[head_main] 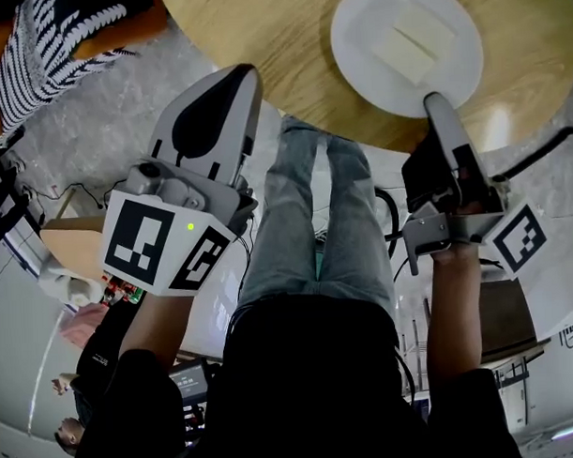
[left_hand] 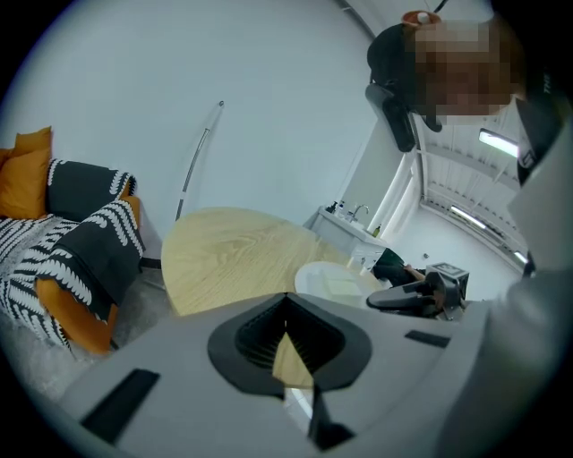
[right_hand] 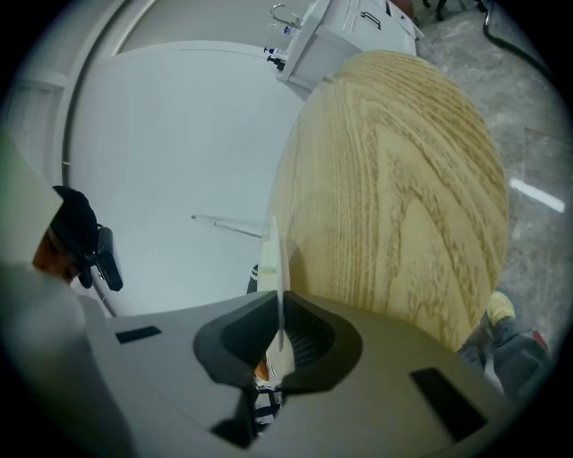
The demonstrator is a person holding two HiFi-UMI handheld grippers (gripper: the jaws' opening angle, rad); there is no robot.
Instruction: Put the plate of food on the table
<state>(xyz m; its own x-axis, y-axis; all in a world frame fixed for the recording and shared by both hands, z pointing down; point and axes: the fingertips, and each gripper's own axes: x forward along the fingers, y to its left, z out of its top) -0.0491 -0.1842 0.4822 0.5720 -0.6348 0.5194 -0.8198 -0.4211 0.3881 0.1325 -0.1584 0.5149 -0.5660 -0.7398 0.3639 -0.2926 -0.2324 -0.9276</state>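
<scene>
- Plate of food (head_main: 348,54): a white plate lying flat at the near edge of the round wooden counter (head_main: 261,32), on the side of the person's right hand. I cannot tell whether it rests on the wood or hangs just above it.
- Pale flat slabs of food (head_main: 411,41) lie in the middle of the plate.
- Right gripper (head_main: 437,101): its jaws are clamped on the plate's near rim. In the right gripper view (right_hand: 277,313) the thin white rim (right_hand: 275,259) runs edge-on between the pads, with the counter's grain (right_hand: 394,197) behind it.
- Left gripper (head_main: 244,79): it is just off the counter's near edge, over the floor and well apart from the plate. In the left gripper view (left_hand: 286,300) its jaws meet at the tips with nothing between them.
- The left gripper view also shows the plate (left_hand: 313,275) at the counter's (left_hand: 233,255) edge, with the right gripper (left_hand: 398,300) at its rim.
- Black-and-white patterned cushions (left_hand: 85,241) and orange ones lie beyond the counter's far left edge.
</scene>
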